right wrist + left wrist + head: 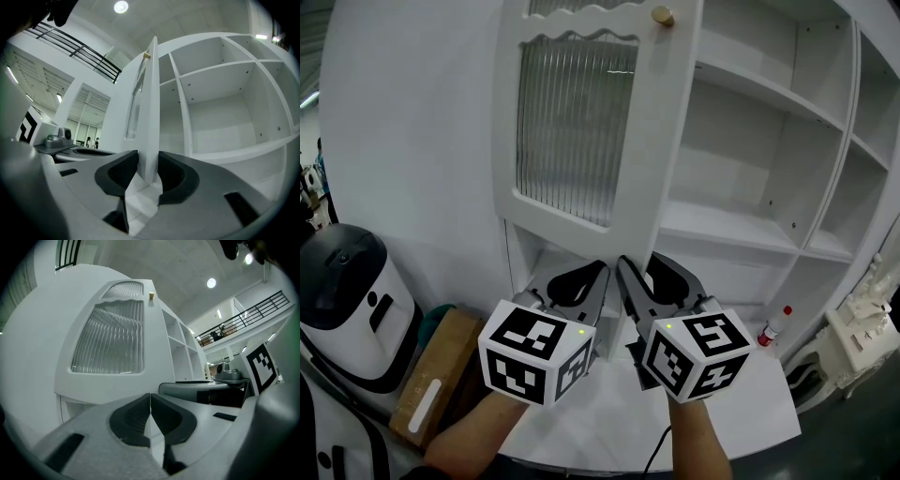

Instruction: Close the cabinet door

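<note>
The white cabinet door (581, 122) with ribbed glass and a gold knob (663, 16) stands partly open in front of the shelves. In the right gripper view its edge (152, 103) rises straight up between the jaws of my right gripper (148, 164). The dark pads flank the lower corner with no clear press on it, so the jaws stand open. In the head view my right gripper (642, 267) sits just under the door's bottom corner. My left gripper (600, 272) is beside it on the left, shut and empty. From the left gripper (150, 397) I see the door's glass face (112, 338).
Empty white shelves (750, 225) fill the cabinet to the right. A white appliance (352, 291) and a wooden board (441, 366) sit at lower left. A red-capped bottle (775, 326) and an ornate white piece (862, 328) stand at lower right. The white ledge (609, 422) lies below my hands.
</note>
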`<state>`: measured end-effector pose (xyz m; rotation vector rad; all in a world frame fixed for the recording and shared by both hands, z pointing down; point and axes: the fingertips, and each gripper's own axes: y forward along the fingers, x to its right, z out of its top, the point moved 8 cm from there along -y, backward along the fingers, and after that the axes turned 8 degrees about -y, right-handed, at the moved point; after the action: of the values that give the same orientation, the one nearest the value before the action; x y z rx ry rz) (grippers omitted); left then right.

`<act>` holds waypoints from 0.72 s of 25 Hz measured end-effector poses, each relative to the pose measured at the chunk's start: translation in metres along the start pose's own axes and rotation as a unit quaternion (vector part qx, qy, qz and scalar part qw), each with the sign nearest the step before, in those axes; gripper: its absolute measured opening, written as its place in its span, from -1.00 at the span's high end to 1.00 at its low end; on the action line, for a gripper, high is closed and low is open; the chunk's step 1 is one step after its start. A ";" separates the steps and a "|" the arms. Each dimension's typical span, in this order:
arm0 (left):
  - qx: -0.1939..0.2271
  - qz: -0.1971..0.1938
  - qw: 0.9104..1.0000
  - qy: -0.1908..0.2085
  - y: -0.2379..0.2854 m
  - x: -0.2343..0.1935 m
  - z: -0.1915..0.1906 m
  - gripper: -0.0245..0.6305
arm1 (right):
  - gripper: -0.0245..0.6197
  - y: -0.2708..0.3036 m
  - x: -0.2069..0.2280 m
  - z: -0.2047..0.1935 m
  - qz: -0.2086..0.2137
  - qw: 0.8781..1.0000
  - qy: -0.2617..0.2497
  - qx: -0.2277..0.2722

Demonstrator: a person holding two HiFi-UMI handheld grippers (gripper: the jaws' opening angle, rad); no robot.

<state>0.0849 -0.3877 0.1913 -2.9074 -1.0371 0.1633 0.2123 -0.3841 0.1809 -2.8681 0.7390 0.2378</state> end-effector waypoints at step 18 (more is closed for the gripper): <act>-0.008 -0.029 1.000 0.003 0.034 -0.014 0.000 0.89 | 0.46 0.018 0.021 -0.005 -0.056 0.998 -0.022 -0.008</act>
<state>0.0956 -0.4226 0.1896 -2.8863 -1.1255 0.1452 0.2219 -0.4105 0.1797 -2.8971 0.5694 0.2918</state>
